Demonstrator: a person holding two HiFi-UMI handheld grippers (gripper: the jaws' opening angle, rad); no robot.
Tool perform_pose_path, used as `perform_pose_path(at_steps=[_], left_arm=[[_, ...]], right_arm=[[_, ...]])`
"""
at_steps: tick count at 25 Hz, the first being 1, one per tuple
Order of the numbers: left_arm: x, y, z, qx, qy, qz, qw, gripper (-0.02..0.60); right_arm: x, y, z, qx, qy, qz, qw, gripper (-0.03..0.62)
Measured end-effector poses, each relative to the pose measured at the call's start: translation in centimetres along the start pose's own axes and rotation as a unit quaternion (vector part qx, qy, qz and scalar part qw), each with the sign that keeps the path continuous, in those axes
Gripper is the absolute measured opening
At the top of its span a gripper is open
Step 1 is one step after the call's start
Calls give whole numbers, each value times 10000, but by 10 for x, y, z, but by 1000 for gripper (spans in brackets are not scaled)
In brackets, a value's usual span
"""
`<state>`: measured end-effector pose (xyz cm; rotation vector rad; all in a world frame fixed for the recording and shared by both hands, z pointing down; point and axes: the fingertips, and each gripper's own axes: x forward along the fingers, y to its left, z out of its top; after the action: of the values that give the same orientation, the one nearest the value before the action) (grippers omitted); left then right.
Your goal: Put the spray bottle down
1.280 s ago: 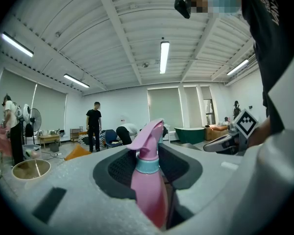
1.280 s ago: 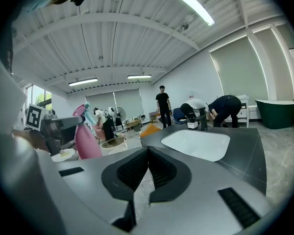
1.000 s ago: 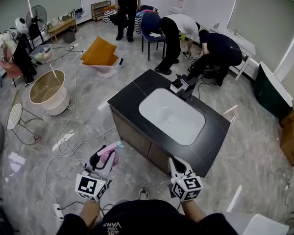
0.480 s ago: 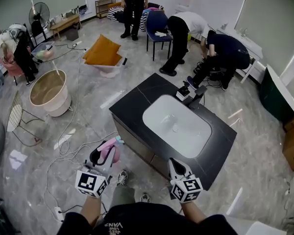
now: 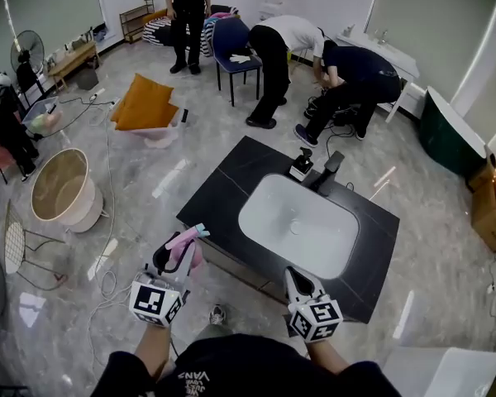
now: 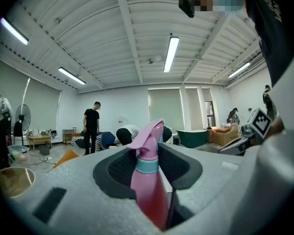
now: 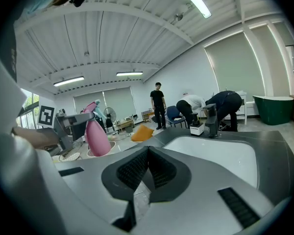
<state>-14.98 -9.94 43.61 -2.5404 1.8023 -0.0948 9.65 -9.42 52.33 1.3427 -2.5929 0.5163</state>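
A pink spray bottle with a teal collar and trigger stands upright between the jaws of my left gripper, which is shut on its body. In the left gripper view the spray bottle fills the gap between the dark pads. It hangs just off the near left edge of the black vanity counter, which holds a white basin. My right gripper hovers over the counter's near edge. Its jaws are shut with nothing in them. The right gripper view shows the spray bottle at left.
A black faucet and a small white box stand at the basin's far rim. Two people bend over behind the vanity, a third stands by a blue chair. An orange cushion, a round tub and floor cables lie left.
The vanity has come closer in the head view. Both grippers have moved forward to its near edge, and the left one has carried the spray bottle along. Neither pair of jaws has changed.
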Motion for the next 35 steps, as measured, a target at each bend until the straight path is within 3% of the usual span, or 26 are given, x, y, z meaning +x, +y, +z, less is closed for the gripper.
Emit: perform_pose_path(at_steps=[8,15,24,35], left_arm=[[65,45,-5,128,-51,-760,9970,149],[120,63,-21,83,53,-1467,9891,149],[190,69,-34,-167,202,-1633,9862,147],[278,67,-38,-263,139,-1563,9873,149]], right_arm=[[37,6,8,255,-194,-664,9973,0],[47,11,-1,547,-251,-1259,9902,0],[42,-1,-7,655,-132,-1583,9851,0],[63,-56,17,579,-59,-1497,9870,0]])
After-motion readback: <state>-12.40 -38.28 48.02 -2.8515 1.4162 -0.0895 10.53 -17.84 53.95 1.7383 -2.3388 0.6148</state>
